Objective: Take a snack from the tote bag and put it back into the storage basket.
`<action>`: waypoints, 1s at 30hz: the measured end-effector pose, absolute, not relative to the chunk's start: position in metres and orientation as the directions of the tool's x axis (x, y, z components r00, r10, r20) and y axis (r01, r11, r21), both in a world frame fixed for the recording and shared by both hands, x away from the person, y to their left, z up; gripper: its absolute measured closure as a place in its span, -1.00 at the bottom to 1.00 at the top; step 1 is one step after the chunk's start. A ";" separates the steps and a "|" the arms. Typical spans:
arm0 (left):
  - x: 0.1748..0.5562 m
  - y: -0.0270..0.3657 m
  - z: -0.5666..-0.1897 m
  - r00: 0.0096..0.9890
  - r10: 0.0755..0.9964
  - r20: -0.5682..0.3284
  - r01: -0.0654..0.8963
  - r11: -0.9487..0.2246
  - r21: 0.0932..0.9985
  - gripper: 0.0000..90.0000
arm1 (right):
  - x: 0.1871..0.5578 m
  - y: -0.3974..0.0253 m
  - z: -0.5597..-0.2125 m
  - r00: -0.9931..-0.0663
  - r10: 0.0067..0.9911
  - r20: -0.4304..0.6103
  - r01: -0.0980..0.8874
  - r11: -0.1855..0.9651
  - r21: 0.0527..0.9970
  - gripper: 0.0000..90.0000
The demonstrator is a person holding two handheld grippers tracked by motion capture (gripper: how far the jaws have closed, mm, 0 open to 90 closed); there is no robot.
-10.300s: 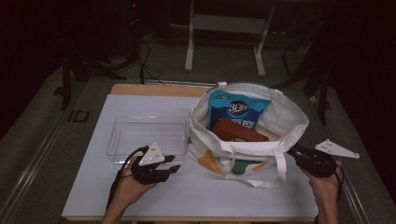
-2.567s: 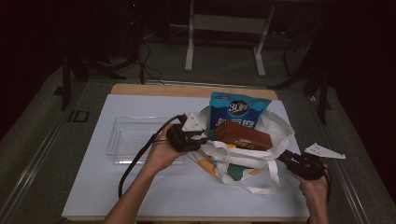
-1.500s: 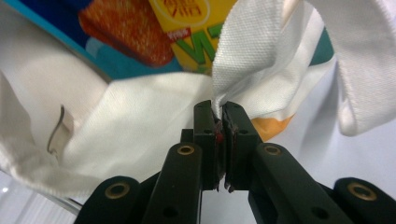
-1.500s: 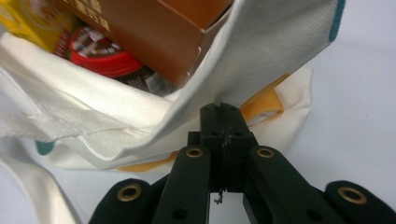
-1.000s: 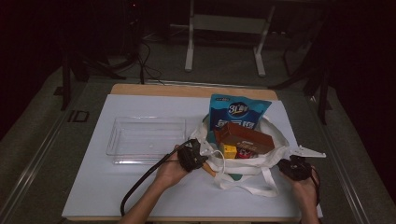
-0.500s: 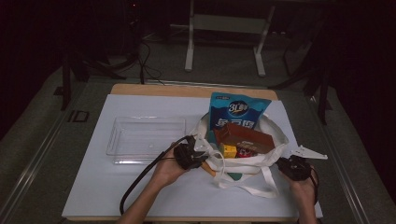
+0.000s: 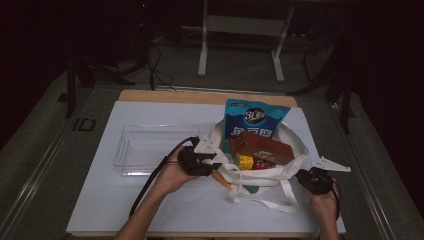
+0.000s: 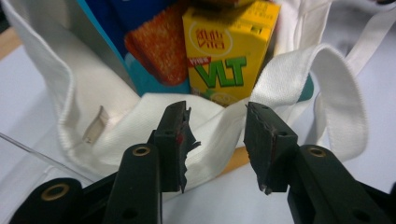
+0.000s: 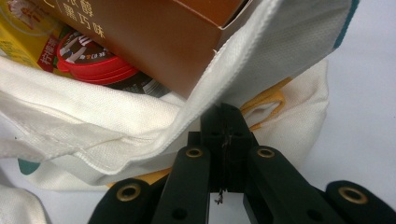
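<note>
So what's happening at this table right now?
A person works on a white tote bag packed with snacks. The right gripper is shut on the bag's rim, holding it. The left gripper is open at the bag's mouth, pointed at a yellow drink carton. A clear tray sits beside the bag on the table.

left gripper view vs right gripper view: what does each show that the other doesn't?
Left gripper view alone: the open left gripper facing the bag's rim, a blue snack bag, a white strap. Right gripper view alone: the right gripper shut on the rim, a brown carton, a red-lidded tub. Both: the white tote bag and yellow VLT drink carton.
</note>
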State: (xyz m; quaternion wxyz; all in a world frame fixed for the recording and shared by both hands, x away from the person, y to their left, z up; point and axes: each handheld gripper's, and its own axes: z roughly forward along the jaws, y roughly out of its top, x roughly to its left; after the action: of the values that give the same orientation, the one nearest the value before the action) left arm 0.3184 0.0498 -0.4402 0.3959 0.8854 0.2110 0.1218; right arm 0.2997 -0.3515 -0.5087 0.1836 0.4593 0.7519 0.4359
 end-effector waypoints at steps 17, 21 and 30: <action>0.340 0.042 -0.408 0.915 0.403 0.030 0.234 -0.589 0.774 0.02 | 0.299 -0.354 -0.513 -0.512 0.846 0.148 0.533 0.178 0.827 0.98; 0.346 0.036 -0.404 0.920 0.391 0.027 0.230 -0.595 0.770 -0.06 | 0.299 -0.354 -0.513 -0.512 0.846 0.149 0.533 0.177 0.828 0.98; 0.363 0.015 -0.396 0.933 0.356 0.061 0.187 -0.620 0.762 -0.15 | 0.299 -0.355 -0.515 -0.520 0.841 0.152 0.533 0.180 0.826 0.97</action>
State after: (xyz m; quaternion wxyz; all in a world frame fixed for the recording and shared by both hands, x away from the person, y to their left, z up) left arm 0.3625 0.0146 -0.3963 0.4085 0.8941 0.1518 0.1032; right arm 0.2986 -0.3549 -0.5145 0.1721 0.4589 0.7487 0.4464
